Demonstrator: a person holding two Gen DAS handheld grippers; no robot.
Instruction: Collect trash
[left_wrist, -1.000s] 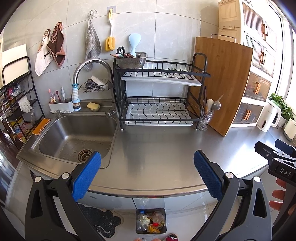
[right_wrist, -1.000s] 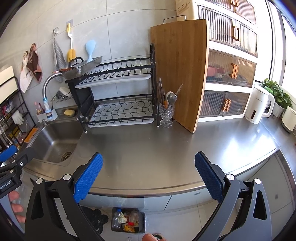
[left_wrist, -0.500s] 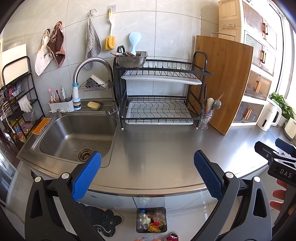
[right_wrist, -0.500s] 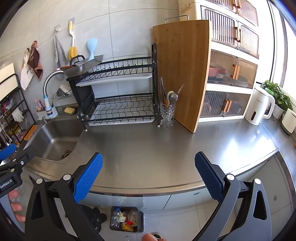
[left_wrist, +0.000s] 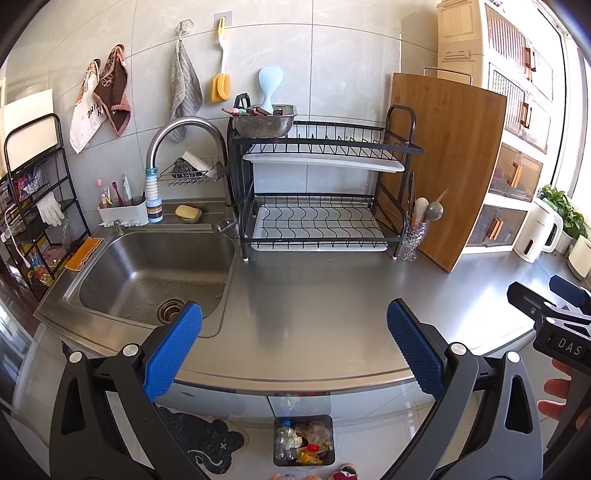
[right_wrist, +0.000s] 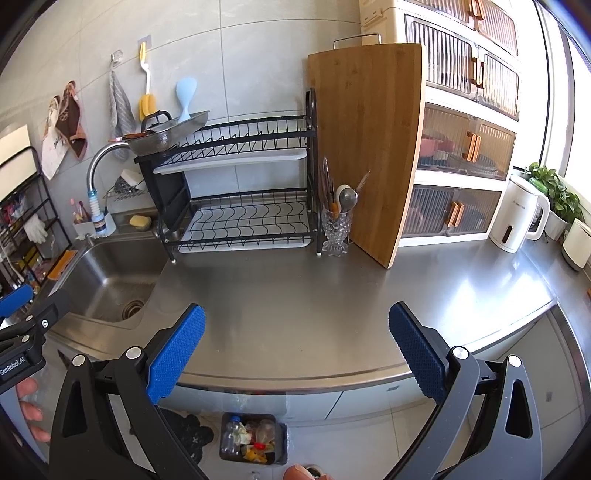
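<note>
A small dark trash bin (left_wrist: 303, 439) stands on the floor below the counter edge, holding a plastic bottle and several wrappers; it also shows in the right wrist view (right_wrist: 251, 437). My left gripper (left_wrist: 294, 347) is open and empty, held above the steel counter's front edge (left_wrist: 295, 380). My right gripper (right_wrist: 296, 349) is open and empty, at the same height to the right. Each gripper shows at the edge of the other's view. No loose trash shows on the counter.
A sink (left_wrist: 155, 269) lies left, a black dish rack (left_wrist: 317, 192) behind, a glass utensil holder (right_wrist: 335, 229), a wooden cutting board (right_wrist: 369, 147), a white kettle (right_wrist: 521, 214) and cabinets at right. A black mat (left_wrist: 207, 443) lies on the floor.
Both grippers have drifted very slightly; the scene has shifted a little in both views. Jaws stay open and nothing was taken or let go.
</note>
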